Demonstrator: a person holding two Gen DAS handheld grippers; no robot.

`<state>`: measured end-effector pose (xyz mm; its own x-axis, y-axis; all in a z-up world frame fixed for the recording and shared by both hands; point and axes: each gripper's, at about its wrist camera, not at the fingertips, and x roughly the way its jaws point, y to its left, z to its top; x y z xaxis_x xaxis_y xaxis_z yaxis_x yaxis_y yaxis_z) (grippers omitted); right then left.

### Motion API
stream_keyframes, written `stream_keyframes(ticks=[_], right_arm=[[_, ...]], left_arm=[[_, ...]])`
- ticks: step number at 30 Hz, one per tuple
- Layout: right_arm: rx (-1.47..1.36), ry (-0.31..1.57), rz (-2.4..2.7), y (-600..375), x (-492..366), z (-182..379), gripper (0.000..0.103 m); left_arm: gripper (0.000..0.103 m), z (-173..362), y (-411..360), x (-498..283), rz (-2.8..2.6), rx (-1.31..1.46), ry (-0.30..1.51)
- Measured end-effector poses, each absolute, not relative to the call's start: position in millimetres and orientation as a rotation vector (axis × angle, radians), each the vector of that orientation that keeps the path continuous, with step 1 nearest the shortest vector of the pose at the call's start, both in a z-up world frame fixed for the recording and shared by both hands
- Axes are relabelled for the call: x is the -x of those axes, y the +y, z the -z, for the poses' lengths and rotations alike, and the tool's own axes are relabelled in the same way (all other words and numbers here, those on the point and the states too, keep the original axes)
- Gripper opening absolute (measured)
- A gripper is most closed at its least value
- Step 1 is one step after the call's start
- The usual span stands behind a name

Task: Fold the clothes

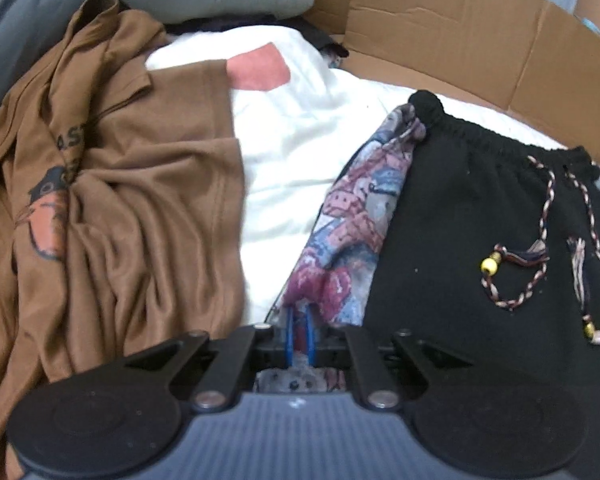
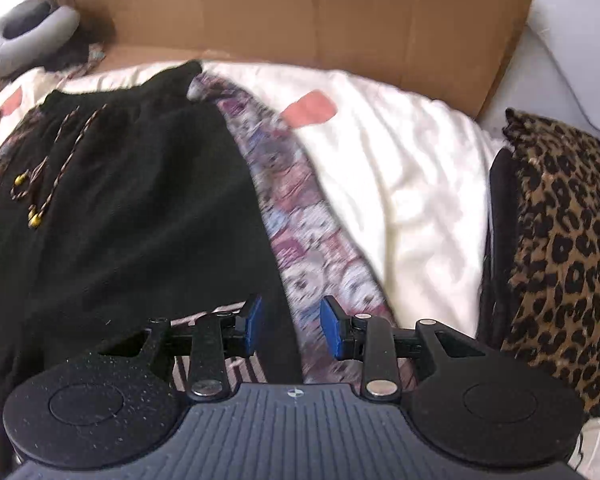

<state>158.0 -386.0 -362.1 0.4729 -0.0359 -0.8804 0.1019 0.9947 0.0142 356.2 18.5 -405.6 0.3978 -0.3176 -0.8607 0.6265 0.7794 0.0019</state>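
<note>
The black pants (image 1: 460,220) lie flat on a white blanket (image 1: 300,152). They have a stretchy waistband at the top and a patterned side panel (image 1: 356,216) in pink, blue and grey down each side. Two braided drawstrings (image 1: 540,240) hang from the waist, and each one ends in yellow beads (image 1: 489,266).

The left gripper (image 1: 299,334) is pinched tight on the patterned side panel. Its two blue pads (image 1: 289,334) are almost touching, with a fold of the cloth squeezed between them.

The right gripper (image 2: 291,330) has its two blue pads (image 2: 332,330) partly apart. In the right wrist view the edge of the black pants (image 2: 140,220) and the patterned side panel (image 2: 300,240) lie under the gap. The pads do not press on the cloth, so this gripper holds nothing.

To the left of the pants, one brown shirt (image 1: 132,200) lies in a crumpled heap, with a dark and orange picture printed on it. The white blanket shows two pink patches (image 2: 310,111) in the right wrist view. One grey neck pillow (image 2: 24,36) sits far back on the left. One big sheet of cardboard (image 2: 300,20) stands behind the blanket. On the right lies one leopard print cloth (image 2: 564,240), just beside the blanket.
</note>
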Motion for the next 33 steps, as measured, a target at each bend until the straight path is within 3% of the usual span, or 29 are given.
stream_keyframes(ticks=[11, 27, 33], right_arm=[[-0.067, 0.939, 0.063, -401.1, -188.4, 390.2, 0.038], [-0.063, 1.012, 0.109, -422.8, -176.2, 416.4, 0.040], [-0.062, 1.015, 0.097, -424.5, -177.9, 416.9, 0.041]], left_arm=[[0.011, 390.2, 29.8, -357.2, 0.626, -0.373, 0.953], [0.019, 408.2, 25.5, -360.0, 0.643, -0.361, 0.926], [0.016, 410.4, 22.1, -356.7, 0.655, -0.359, 0.910]])
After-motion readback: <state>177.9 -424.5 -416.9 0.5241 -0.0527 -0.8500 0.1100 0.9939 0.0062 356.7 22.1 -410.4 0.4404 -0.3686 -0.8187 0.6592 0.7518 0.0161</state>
